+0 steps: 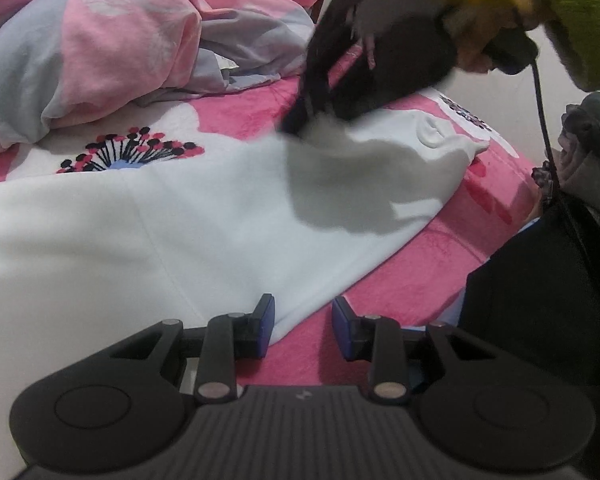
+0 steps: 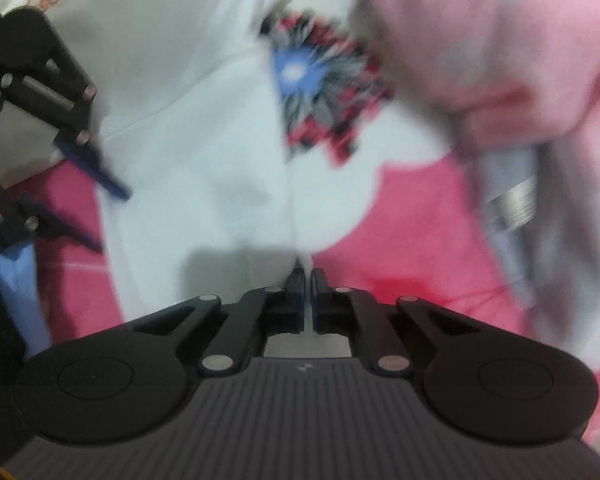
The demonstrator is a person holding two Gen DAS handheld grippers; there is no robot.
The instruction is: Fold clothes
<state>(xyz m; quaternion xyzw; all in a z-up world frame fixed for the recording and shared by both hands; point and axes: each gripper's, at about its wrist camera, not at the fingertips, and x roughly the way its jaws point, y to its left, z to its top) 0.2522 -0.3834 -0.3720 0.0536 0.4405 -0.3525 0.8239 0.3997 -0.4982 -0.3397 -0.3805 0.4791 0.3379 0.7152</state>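
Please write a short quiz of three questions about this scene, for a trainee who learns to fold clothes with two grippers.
1. True or false: the left gripper is open, with the edge of the white garment between its fingers.
2. What lies under the white garment? A) a wooden table B) a pink flowered blanket C) a grey carpet
3. Fill in: the right gripper has its fingers almost ____, at the garment's edge.

Key: 1 true; 2 B; 3 closed. Whether it pinches cloth is too blurred to tell.
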